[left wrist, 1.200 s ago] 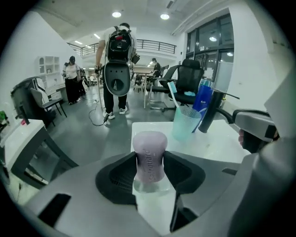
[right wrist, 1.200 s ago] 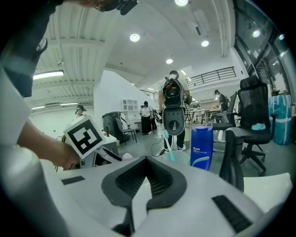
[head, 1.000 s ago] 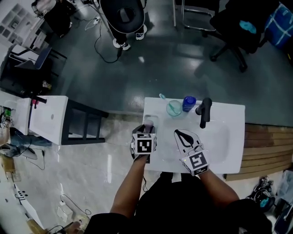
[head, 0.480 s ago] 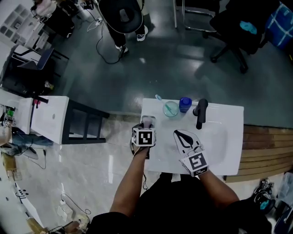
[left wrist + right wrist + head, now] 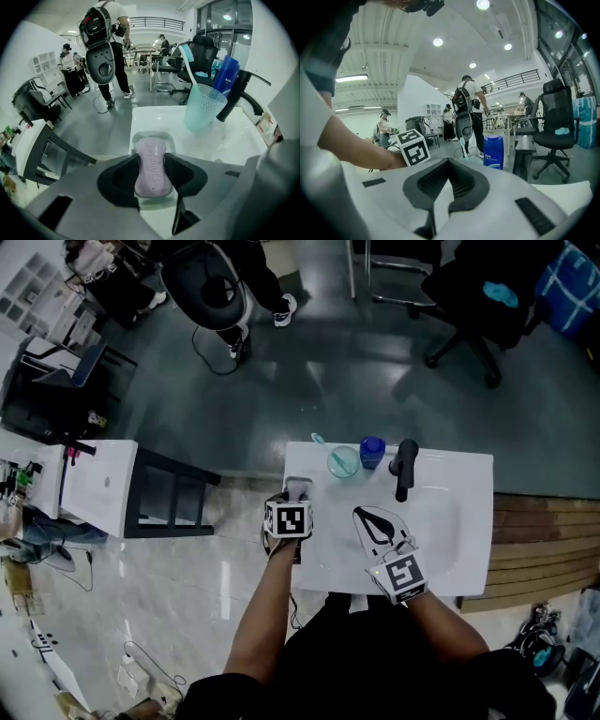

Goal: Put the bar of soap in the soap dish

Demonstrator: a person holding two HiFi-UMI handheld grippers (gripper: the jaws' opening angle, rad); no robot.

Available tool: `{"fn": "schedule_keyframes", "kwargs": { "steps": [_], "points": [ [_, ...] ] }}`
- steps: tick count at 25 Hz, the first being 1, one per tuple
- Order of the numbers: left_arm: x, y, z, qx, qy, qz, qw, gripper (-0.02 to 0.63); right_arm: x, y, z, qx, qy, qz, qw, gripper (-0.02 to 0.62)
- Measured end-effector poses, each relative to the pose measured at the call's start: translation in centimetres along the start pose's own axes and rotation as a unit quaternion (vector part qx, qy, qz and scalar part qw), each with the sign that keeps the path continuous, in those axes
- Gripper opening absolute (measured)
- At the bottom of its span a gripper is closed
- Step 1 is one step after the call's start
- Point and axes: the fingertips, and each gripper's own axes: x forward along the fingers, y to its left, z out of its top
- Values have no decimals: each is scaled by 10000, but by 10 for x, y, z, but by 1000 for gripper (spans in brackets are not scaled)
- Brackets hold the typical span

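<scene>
A pale purple bar of soap (image 5: 152, 168) lies lengthwise between the two black pads of my left gripper (image 5: 152, 161), which press on its narrow waist. Its far end sits over the clear soap dish (image 5: 150, 136) at the sink's left rim. From the head view, the left gripper (image 5: 296, 493) points steeply down over the dish (image 5: 298, 485), and the soap is hidden under it. My right gripper (image 5: 360, 513) hovers over the basin to the right, tips together, nothing in it. The right gripper (image 5: 448, 161) shows its pads meeting at the tip.
On the white washbasin (image 5: 450, 521) stand a teal cup with a toothbrush (image 5: 341, 461), a blue bottle (image 5: 372, 452) and a black faucet (image 5: 405, 468). A white side table (image 5: 94, 484) stands at left. People and office chairs occupy the floor beyond.
Both grippers keep their places against the sink; the left stays on the soap at the dish. The person at the top has walked left.
</scene>
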Motion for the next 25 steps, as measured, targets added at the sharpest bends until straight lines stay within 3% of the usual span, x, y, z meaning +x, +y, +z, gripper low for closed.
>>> {"fn": "schedule_keyframes", "kwargs": {
  "steps": [6, 12, 14, 18, 22, 25],
  "points": [
    [-15, -1, 4, -49, -478, -51, 9988, 224, -2, 6, 2, -64, -36, 36, 10000, 15],
    [-69, -8, 26, -263, -1438, -208, 9890, 215, -1, 14, 11, -233, -110, 93, 9996, 15],
    [-94, -8, 35, -431, -1916, -238, 9802, 164, -2, 15, 15, -307, -151, 68, 9994, 15],
    [-145, -7, 48, -805, -2860, -469, 9537, 34, -5, 17, 27, -508, -223, 89, 9984, 15],
    [-197, -8, 51, -522, -3737, -470, 9249, 21, -11, 20, 40, -618, -356, 28, 9974, 15],
    [-210, -19, 47, -267, -3954, -569, 9164, 20, -17, 12, 43, -618, -336, -148, 9974, 15]
  ]
}}
